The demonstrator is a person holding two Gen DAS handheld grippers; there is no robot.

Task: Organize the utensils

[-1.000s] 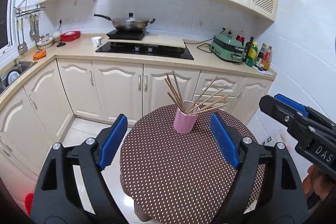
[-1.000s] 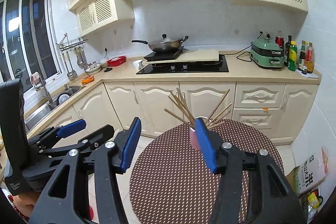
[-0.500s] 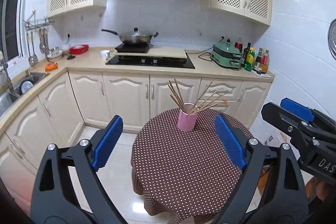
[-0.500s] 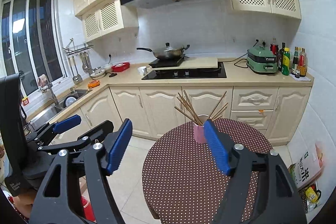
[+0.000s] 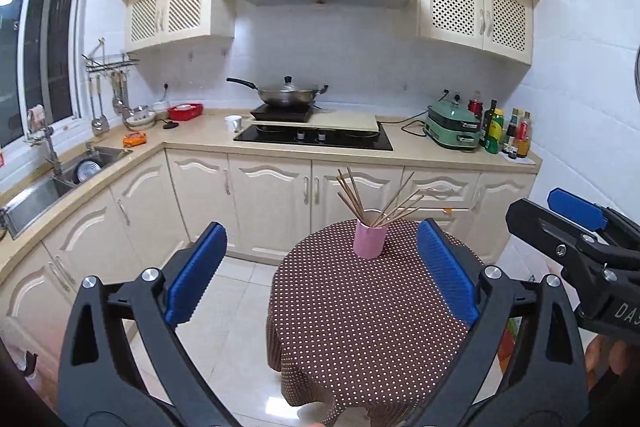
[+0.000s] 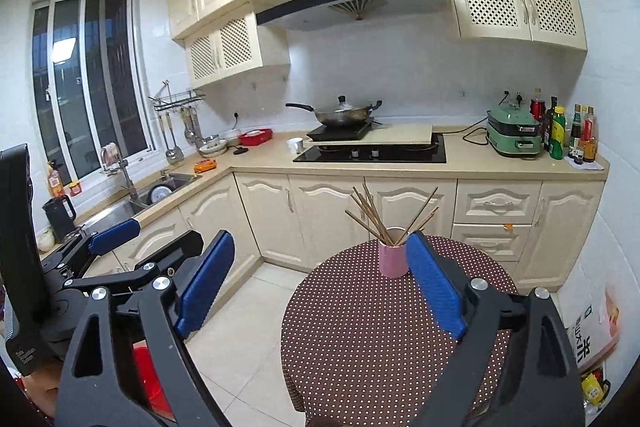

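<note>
A pink cup point(image 5: 370, 239) stands at the far side of a round table with a brown dotted cloth point(image 5: 360, 327). Several wooden chopsticks point(image 5: 380, 201) stand fanned out in it. The cup point(image 6: 393, 259) and chopsticks point(image 6: 372, 213) also show in the right wrist view. My left gripper point(image 5: 320, 271) is open and empty, well back from the table. My right gripper point(image 6: 320, 279) is open and empty, also held back; its right pad point(image 6: 434, 287) partly covers the cup. Each gripper shows at the edge of the other's view.
Cream kitchen cabinets point(image 5: 272, 195) run behind the table, with a hob point(image 5: 316, 137), a wok point(image 5: 286, 95), a green appliance point(image 5: 452, 125) and bottles point(image 5: 506, 131). A sink point(image 5: 52, 179) is at left. A tiled floor point(image 5: 232, 339) lies left of the table. A red bucket point(image 6: 150, 379) stands low left.
Both grippers have pulled back and up from the table, so the cup and table look smaller and farther. Both stay open and empty.
</note>
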